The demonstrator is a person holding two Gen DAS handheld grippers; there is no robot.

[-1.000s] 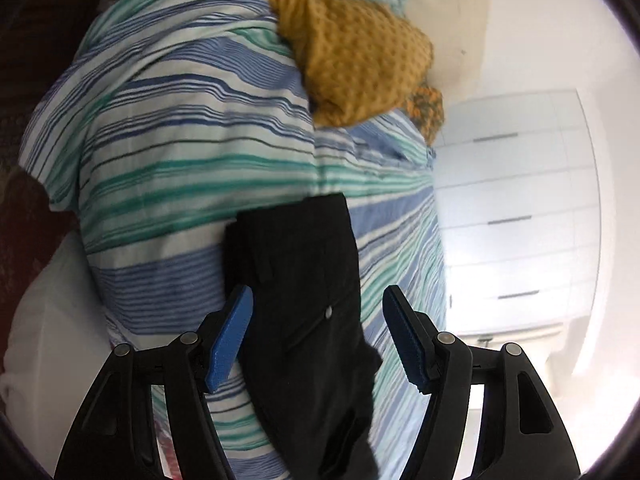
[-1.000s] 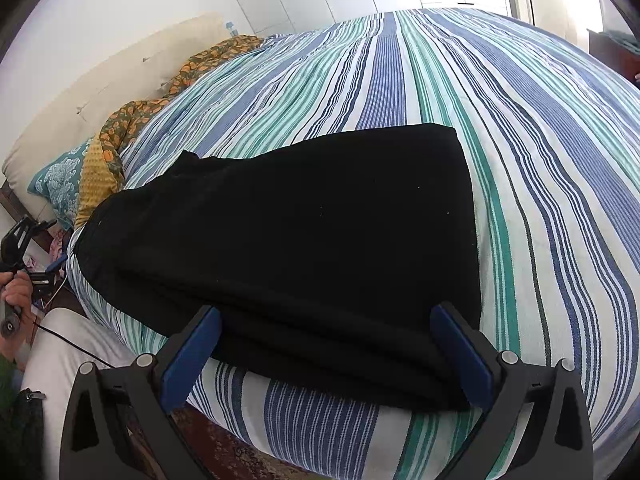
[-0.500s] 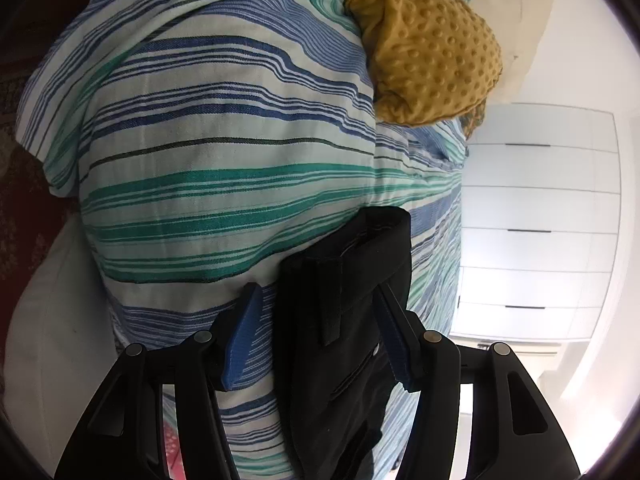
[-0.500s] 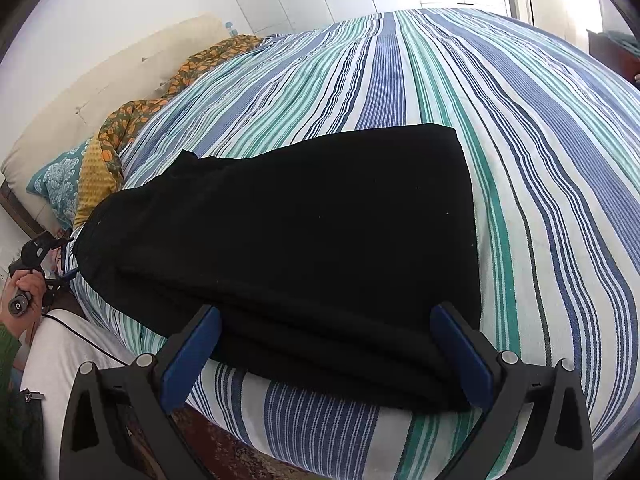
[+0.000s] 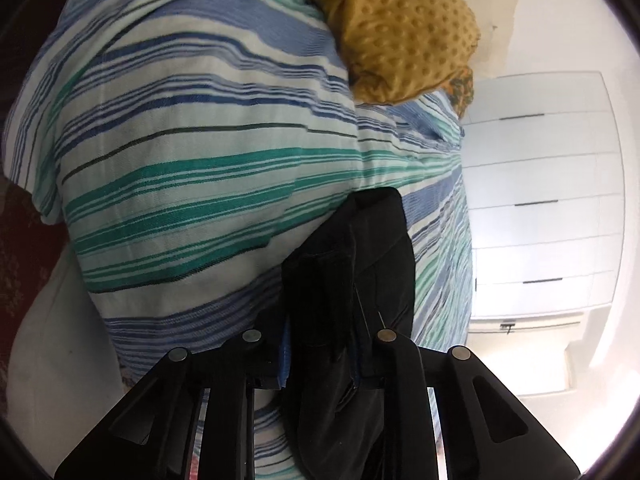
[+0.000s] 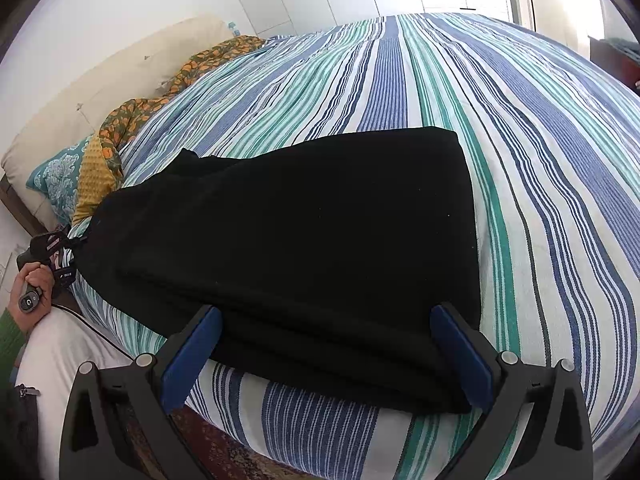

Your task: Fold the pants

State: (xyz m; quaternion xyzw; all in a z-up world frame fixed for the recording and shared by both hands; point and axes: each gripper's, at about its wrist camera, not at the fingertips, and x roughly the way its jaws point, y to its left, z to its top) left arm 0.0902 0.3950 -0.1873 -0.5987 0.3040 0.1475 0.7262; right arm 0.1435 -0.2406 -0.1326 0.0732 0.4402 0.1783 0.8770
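Left gripper (image 5: 322, 354) is closing its jaws on the waistband end of the black pants (image 6: 296, 248), with the cloth bunched between the pads, apparently to secure that end for carrying it over in the next fold. Right gripper (image 6: 326, 356) hangs with jaws wide apart, gripping nothing, over the pants' near edge, probably ready to pin or lift it. Pants lie flat near the edge of the striped bedspread (image 6: 540, 160), seemingly already doubled lengthwise, though the dark cloth hides the layers.
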